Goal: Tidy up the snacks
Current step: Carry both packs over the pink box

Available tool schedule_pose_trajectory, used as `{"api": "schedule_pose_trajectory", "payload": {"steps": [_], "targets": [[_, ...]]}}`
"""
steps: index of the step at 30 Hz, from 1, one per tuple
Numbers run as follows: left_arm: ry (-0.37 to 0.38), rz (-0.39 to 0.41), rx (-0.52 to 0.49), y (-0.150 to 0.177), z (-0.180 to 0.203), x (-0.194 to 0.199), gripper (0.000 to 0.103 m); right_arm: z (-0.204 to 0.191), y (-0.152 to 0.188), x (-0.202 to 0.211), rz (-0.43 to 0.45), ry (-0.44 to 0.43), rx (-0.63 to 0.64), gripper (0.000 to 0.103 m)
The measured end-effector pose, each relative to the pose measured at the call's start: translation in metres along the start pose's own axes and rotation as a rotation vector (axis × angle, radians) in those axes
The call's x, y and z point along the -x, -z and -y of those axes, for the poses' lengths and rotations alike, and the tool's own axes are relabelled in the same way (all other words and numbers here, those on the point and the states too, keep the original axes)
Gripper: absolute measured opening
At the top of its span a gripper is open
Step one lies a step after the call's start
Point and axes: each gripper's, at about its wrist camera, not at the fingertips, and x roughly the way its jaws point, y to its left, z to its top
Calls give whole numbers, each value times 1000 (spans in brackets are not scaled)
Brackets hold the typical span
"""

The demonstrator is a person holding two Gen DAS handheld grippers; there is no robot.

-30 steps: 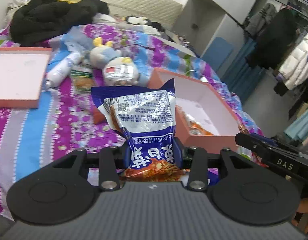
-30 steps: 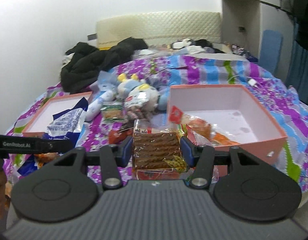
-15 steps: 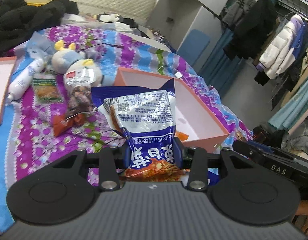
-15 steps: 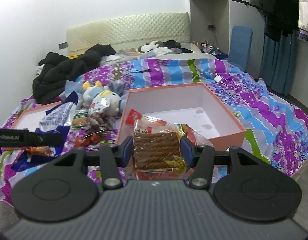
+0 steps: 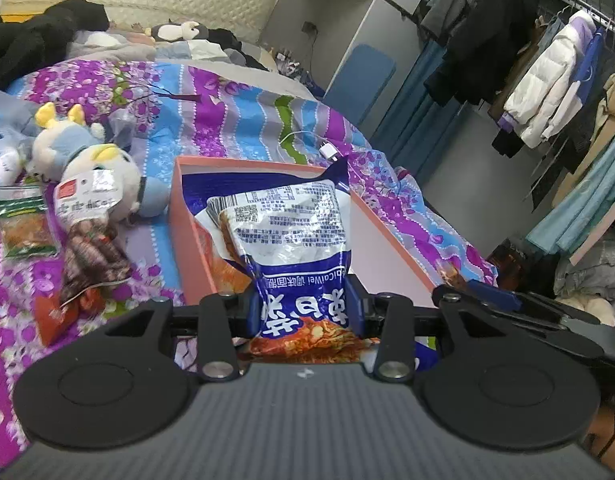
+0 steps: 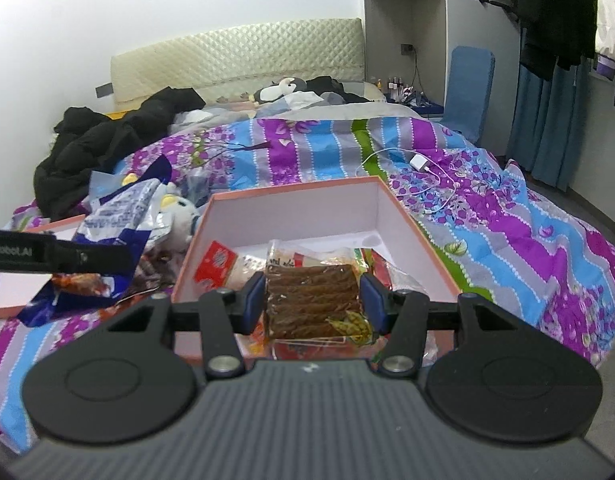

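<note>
My left gripper is shut on a blue and white noodle packet, held upright over the near left side of the orange box. My right gripper is shut on a clear pack of brown snack sticks, held over the near edge of the same orange box, which holds several snack packets. The left gripper and its packet show at the left of the right wrist view.
On the purple floral bedspread left of the box lie a plush toy, a green-edged snack bag and a sausage pack. A charger and cable lie behind the box. Black clothes are piled at the bed's far end. A clothes rack stands on the right.
Both grippers have swung right and closer to the orange box, each keeping its packet. The box lid at the left has left the left wrist view.
</note>
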Motion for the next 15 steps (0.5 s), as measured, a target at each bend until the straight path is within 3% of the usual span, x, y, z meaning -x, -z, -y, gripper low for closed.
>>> {"api": "schedule_pose_trajectory", "payload": {"steps": [7, 15], "targets": [[6, -47, -5, -30, -3, -58, 46, 18, -19, -53, -25, 6, 18, 54], [16, -107, -17, -47, -9, -117, 48, 37, -17, -108, -94, 4, -17, 55]]}}
